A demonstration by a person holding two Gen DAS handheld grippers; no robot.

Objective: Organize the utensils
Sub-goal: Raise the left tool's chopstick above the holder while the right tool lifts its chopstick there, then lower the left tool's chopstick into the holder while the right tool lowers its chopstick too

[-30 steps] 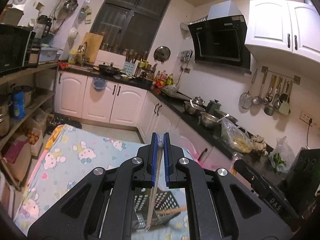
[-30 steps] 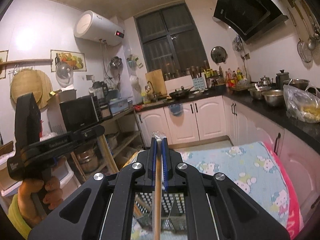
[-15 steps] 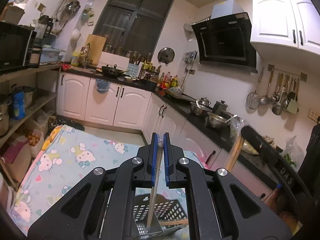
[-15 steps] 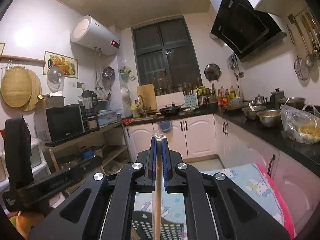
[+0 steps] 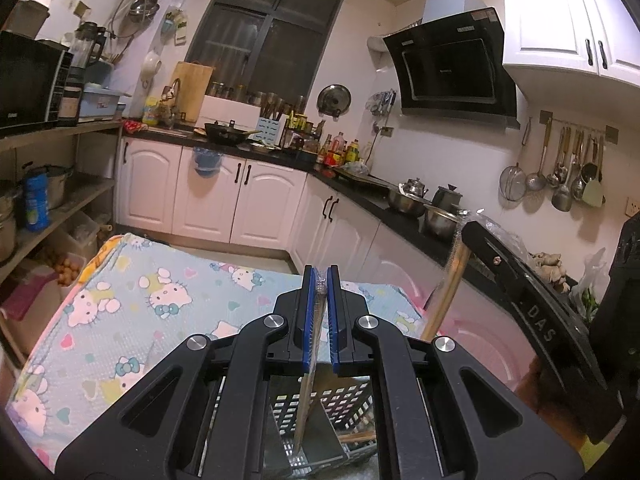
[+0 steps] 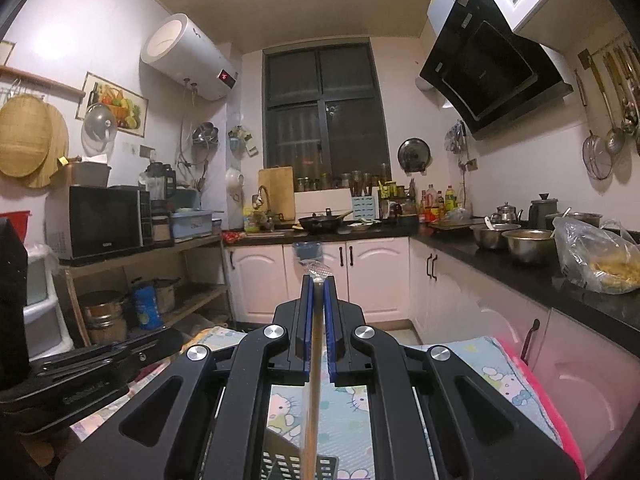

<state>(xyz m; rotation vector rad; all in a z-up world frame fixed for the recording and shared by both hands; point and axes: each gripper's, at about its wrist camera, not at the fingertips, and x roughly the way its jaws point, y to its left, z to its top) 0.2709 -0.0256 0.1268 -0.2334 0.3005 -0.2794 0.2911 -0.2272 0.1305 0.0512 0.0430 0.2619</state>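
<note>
A lived-in home kitchen. Ahead of the grippers, white cabinets [image 5: 256, 204] carry a black countertop [image 6: 500, 256] crowded with a wok [image 6: 324, 222], sauce bottles [image 5: 340, 152] and steel bowls [image 6: 528, 244]. A range hood [image 5: 452, 64] and hanging ladles [image 5: 568, 168] sit to the right, a microwave [image 6: 104, 220] and wall water heater [image 6: 188, 60] to the left.

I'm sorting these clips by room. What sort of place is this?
A lived-in home kitchen, most likely: a black range hood over the dark countertop, ladles and strainers hanging on a wall rail, and a microwave on a shelf.
</note>
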